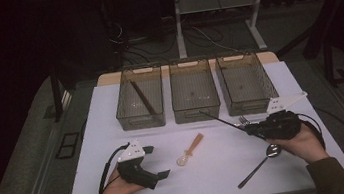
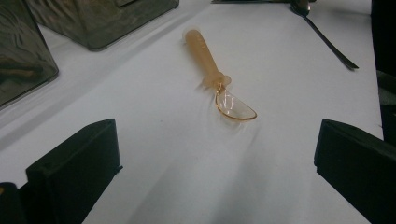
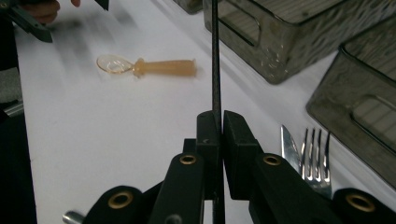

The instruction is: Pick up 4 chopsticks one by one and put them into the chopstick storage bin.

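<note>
Sorting of utensils into the three bins at the table's far edge is under way, by the look of it.

Done so far: one dark stick already lies slanted in the left bin. The middle bin and right bin look empty as far as the high view resolves.

In hand: your right gripper, near the table's right edge, has its jaws closed tight on a thin black chopstick. The stick runs from the jaws toward the near wall of the middle bin and is off the table. Judged step: carrying it to a bin, probably the left one to join its mate.

Idle: your left gripper rests near the table's near-left corner, jaws wide apart and holding nothing; it points at the amber plastic spoon lying mid-table.

Left to do:
- deposit the held chopstick
- amber spoon, untouched, mid-table
- metal spoon, near the near-right corner, just by your right hand
- fork, lying on the table beside the right gripper, in front of the right bin

Estimate: roughly one item of five placed, the second in transit.
</note>
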Demonstrator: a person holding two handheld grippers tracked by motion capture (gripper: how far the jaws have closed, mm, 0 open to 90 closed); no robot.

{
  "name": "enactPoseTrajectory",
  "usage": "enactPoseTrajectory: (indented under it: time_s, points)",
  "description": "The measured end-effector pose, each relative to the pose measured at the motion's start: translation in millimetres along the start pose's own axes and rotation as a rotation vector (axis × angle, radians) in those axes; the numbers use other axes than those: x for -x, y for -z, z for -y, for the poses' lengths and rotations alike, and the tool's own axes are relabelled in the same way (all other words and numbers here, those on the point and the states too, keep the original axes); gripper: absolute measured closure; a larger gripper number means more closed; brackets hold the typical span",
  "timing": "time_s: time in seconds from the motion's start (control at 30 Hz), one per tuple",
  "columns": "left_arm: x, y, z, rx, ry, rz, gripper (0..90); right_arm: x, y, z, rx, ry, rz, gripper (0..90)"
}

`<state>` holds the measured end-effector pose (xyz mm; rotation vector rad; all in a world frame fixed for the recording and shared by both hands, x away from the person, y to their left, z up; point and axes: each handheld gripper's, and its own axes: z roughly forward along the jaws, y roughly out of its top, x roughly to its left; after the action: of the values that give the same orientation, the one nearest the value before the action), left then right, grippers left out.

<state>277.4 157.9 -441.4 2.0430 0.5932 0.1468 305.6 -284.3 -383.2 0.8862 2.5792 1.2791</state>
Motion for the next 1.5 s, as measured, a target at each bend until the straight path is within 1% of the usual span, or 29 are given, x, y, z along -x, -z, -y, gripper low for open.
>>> enactPoseTrajectory:
  time_s: [0.1, 0.2, 0.37, 0.63, 0.67, 0.7, 0.8, 0.87, 1.0, 1.03, 1.1, 1.23, 1.37, 1.43, 1.5]
  points:
    - [1.1, -0.8, 0.1, -0.003, 0.000, -0.001, 0.0, -2.7, -5.5, -6.9, 0.001, -0.006, -0.008, 85.2]
    - [0.9, -0.8, 0.0, -0.008, -0.001, -0.001, 0.0, -5.5, -11.4, -13.2, -0.004, -0.008, -0.001, 85.2]
    - [0.8, -0.8, 0.0, -0.004, -0.006, -0.001, 0.0, -9.4, -18.9, -23.9, 0.014, -0.013, -0.006, 85.2]
    - [0.6, -0.7, -0.1, -0.004, -0.011, 0.002, 0.0, -15.3, -36.3, -41.1, 0.007, -0.025, -0.005, 85.2]
    - [0.4, -0.8, -0.1, -0.003, -0.010, 0.001, 0.0, -15.8, -39.0, -43.2, 0.007, -0.022, -0.001, 85.2]
    - [0.2, -1.0, -0.1, -0.003, -0.011, 0.002, 0.0, -16.7, -41.1, -45.8, 0.005, -0.032, 0.002, 85.2]
    - [0.3, -0.7, -0.2, -0.005, -0.007, 0.001, 0.0, -18.4, -48.8, -54.2, 0.003, -0.040, 0.015, 85.2]
    - [0.3, -0.8, 0.0, -0.001, -0.005, 0.001, 0.0, -18.7, -54.1, -60.5, 0.009, -0.055, 0.013, 85.2]
    - [-0.7, 0.1, -0.5, -0.007, -0.012, 0.002, 0.0, -19.7, -67.0, -74.2, 0.004, -0.058, 0.030, 85.2]
    - [-0.6, -0.1, -0.3, 0.000, -0.012, 0.003, 0.0, -20.0, -69.7, -77.8, 0.006, -0.059, 0.031, 85.2]
    - [-0.7, 0.5, -0.7, -0.006, -0.012, 0.002, 0.0, -20.8, -74.4, -85.3, 0.006, -0.064, 0.038, 85.2]
    - [-0.5, 0.5, -0.6, 0.001, -0.011, 0.003, 0.0, -21.0, -84.0, -99.0, 0.006, -0.071, 0.044, 85.2]
    - [-0.6, 0.6, -0.7, -0.001, -0.007, 0.005, 0.0, -21.7, -95.1, -111.0, -0.001, -0.080, 0.059, 85.2]
    - [-0.6, 0.5, -0.7, -0.004, -0.010, 0.003, 0.0, -22.0, -100.4, -116.6, -0.001, -0.095, 0.065, 85.2]
    - [-0.2, 0.4, -0.8, -0.006, -0.007, 0.003, 0.0, -21.5, -106.3, -122.3, 0.000, -0.095, 0.071, 85.2]
